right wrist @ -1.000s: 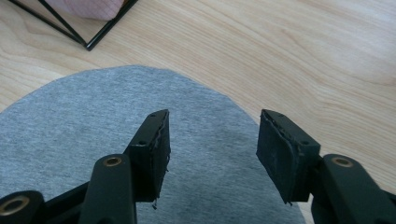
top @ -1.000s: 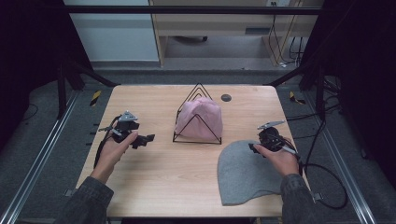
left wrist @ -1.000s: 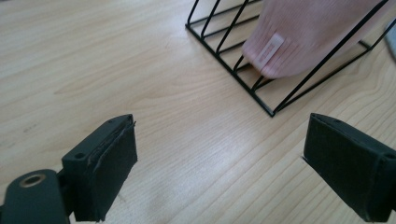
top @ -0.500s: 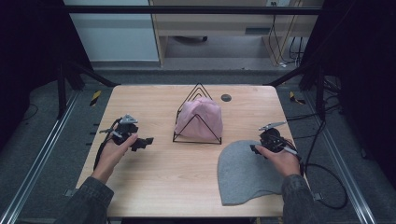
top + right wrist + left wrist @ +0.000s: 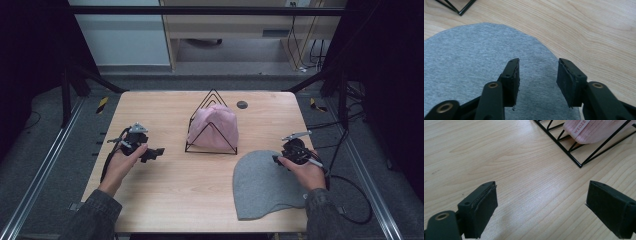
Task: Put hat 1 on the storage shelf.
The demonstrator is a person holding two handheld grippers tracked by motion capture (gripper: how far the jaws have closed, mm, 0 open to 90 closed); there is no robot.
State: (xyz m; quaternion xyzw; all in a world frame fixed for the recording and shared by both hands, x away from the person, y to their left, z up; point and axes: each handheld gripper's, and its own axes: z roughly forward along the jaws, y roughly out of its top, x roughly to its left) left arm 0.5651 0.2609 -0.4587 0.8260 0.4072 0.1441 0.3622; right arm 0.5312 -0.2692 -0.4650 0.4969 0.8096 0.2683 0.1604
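Observation:
A grey beanie (image 5: 265, 185) (image 5: 474, 62) lies flat on the wooden table (image 5: 165, 195) at the front right. My right gripper (image 5: 277, 160) (image 5: 537, 80) hovers low over its rounded top edge. Its jaws have just been closing and stand partly apart, with the fabric under them and nothing pinched. A pink beanie (image 5: 215, 127) (image 5: 599, 127) is draped over a black wire rack (image 5: 210, 150) (image 5: 571, 157) at the table's middle. My left gripper (image 5: 155, 152) (image 5: 541, 210) is open wide over bare wood, left of the rack.
A small dark round disc (image 5: 242, 104) lies on the table behind the rack. A black cable (image 5: 350, 200) trails off the right edge from the right gripper. Metal rails run along the floor on both sides of the table.

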